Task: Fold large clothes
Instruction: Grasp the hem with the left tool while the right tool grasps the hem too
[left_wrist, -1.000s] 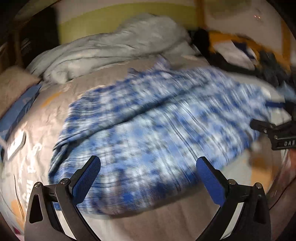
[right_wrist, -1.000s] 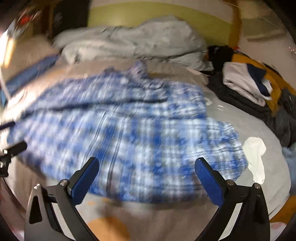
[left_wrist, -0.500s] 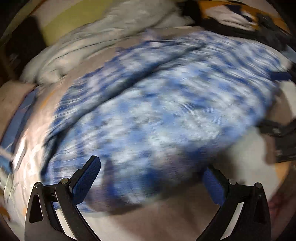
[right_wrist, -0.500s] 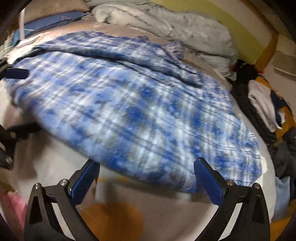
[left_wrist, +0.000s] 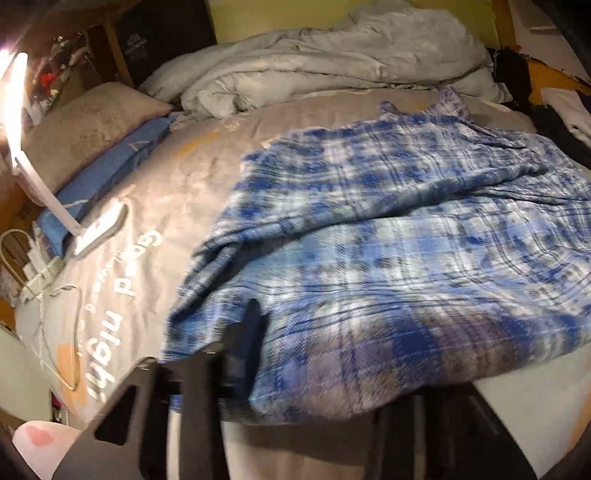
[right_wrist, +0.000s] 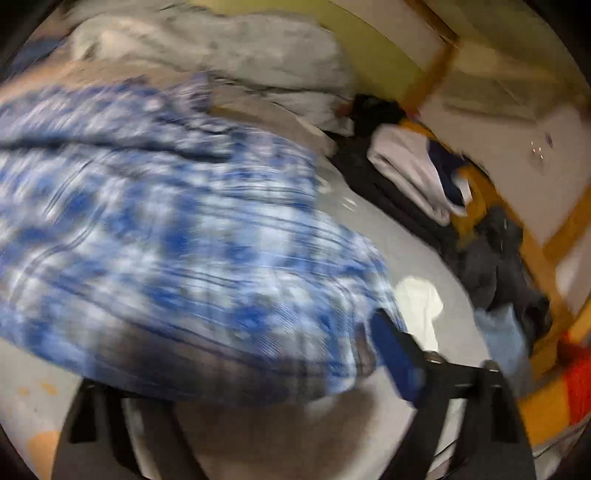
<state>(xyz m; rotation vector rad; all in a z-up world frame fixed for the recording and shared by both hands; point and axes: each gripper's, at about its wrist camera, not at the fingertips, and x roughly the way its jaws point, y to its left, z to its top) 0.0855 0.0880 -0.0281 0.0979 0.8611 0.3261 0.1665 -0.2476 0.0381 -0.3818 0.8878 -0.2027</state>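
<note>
A blue and white plaid shirt (left_wrist: 406, 240) lies spread flat on the grey bed sheet (left_wrist: 177, 177). My left gripper (left_wrist: 325, 369) is at the shirt's near left hem, and its jaws are closing with the hem bunched between them. One finger (left_wrist: 251, 332) shows at the cloth's edge; the other is hidden under the fabric. In the blurred right wrist view the shirt (right_wrist: 166, 240) fills the left side. My right gripper (right_wrist: 240, 369) is at the near right hem, jaws closing, cloth between them. Its blue pad (right_wrist: 391, 354) touches the corner; the left finger is under the cloth.
A crumpled grey duvet (left_wrist: 332, 55) lies along the bed's far side. A pillow (left_wrist: 85, 125), a blue cover (left_wrist: 110, 173), a white lamp (left_wrist: 37, 177) and cables (left_wrist: 37, 273) sit at the left. Folded clothes (right_wrist: 417, 170) and dark garments (right_wrist: 498, 258) are piled at the right.
Both grippers have moved forward and down onto the shirt's near hem. Their jaws have narrowed from wide apart, and the cloth now covers one finger of each.
</note>
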